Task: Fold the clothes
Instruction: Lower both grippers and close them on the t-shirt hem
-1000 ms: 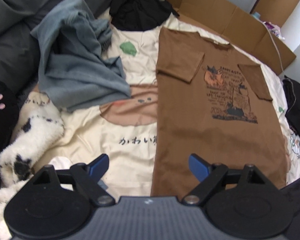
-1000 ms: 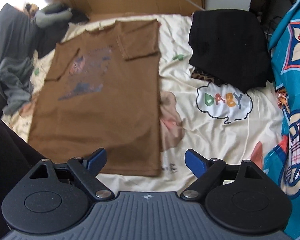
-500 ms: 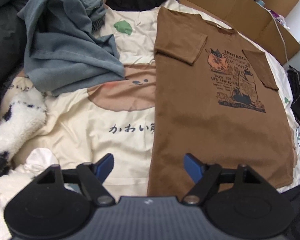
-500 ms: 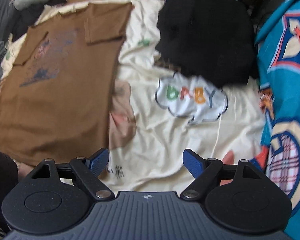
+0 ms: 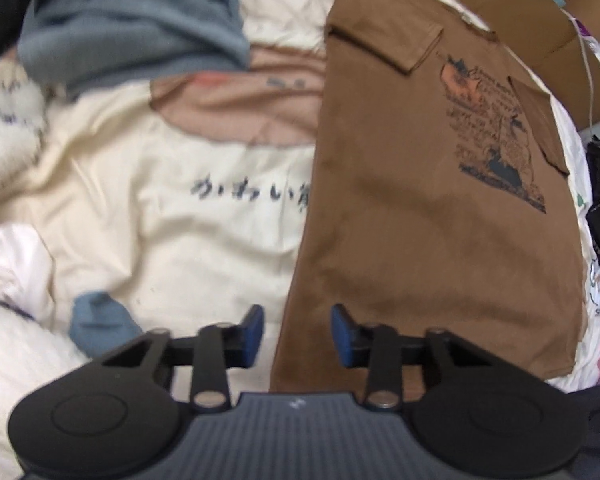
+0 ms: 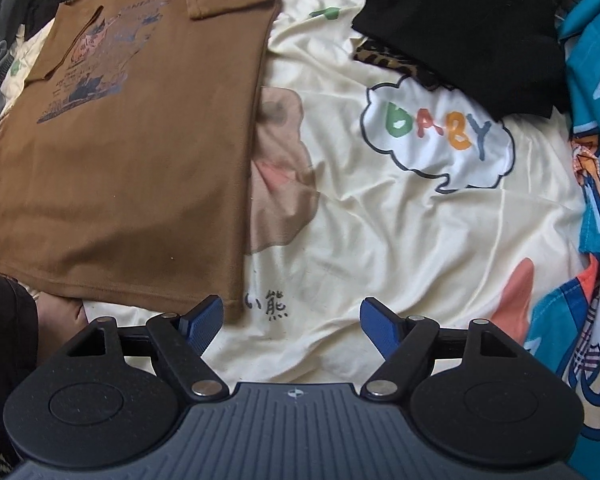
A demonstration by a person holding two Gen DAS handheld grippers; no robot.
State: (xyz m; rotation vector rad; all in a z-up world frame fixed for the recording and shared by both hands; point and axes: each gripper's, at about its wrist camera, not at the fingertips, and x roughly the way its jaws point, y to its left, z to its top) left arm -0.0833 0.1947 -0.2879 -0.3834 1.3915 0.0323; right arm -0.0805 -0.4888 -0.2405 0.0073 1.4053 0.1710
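Both grippers lowered toward brown T-shirt (image 5: 428,208) hem, left gripper (image 5: 297,334) narrowed astride its corner, right gripper (image 6: 291,322) wide

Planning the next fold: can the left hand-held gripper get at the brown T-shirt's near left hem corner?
Probably yes. The left hand-held gripper is open right at the brown T-shirt corner, with nothing lying on that edge.

Brown printed T-shirt (image 5: 420,220), flat, sleeves folded in
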